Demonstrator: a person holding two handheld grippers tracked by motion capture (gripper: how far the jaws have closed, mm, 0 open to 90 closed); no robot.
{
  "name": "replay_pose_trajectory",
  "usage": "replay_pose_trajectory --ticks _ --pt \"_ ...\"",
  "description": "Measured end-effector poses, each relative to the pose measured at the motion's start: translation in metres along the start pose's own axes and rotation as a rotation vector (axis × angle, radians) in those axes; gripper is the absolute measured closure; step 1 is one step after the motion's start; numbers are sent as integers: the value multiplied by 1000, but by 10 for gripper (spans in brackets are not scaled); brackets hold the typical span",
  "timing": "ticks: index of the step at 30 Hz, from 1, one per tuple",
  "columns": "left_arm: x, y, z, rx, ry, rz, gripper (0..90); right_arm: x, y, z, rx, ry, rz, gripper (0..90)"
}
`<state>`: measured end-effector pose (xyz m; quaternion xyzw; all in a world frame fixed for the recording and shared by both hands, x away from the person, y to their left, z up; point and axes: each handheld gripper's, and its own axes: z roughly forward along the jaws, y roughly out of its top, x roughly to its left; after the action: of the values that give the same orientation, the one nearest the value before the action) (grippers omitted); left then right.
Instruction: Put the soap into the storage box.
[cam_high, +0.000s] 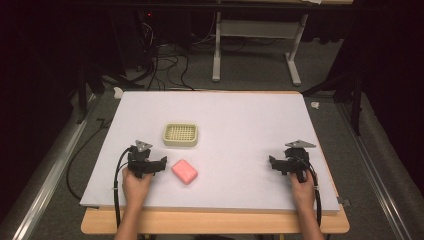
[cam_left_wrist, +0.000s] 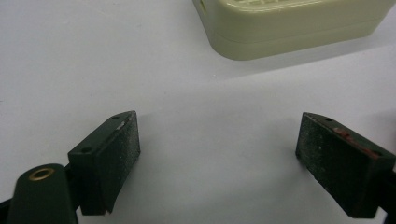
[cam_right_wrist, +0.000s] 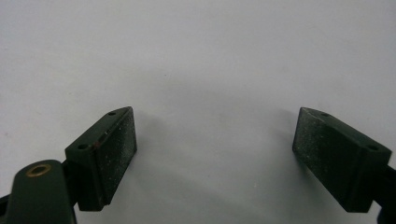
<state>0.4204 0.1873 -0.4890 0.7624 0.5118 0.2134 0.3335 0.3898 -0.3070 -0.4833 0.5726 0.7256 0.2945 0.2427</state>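
Note:
A pink bar of soap (cam_high: 184, 171) lies on the white board (cam_high: 240, 120), just right of my left gripper (cam_high: 147, 159). Beyond it stands a cream soap dish (cam_high: 180, 135) with a gridded top. In the left gripper view the dish's side wall (cam_left_wrist: 289, 32) is ahead and to the right. The jaws of the left gripper (cam_left_wrist: 217, 137) stand wide apart over bare board, with nothing between them. My right gripper (cam_high: 289, 160) rests near the board's right edge. In its own view the right gripper (cam_right_wrist: 215, 135) is open over plain white surface.
The white board lies on a wooden table whose front edge (cam_high: 215, 222) shows below it. Past the far edge are grey floor, black cables (cam_high: 165, 65) and a white table frame (cam_high: 255, 45). Metal rails (cam_high: 50, 165) run along both sides.

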Motion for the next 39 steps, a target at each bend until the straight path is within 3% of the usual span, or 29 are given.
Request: replay_pose_trajectory --ticks 39 --pt "1 1 0 5 -2 -3 143 0 0 0 -1 0 -1 142"
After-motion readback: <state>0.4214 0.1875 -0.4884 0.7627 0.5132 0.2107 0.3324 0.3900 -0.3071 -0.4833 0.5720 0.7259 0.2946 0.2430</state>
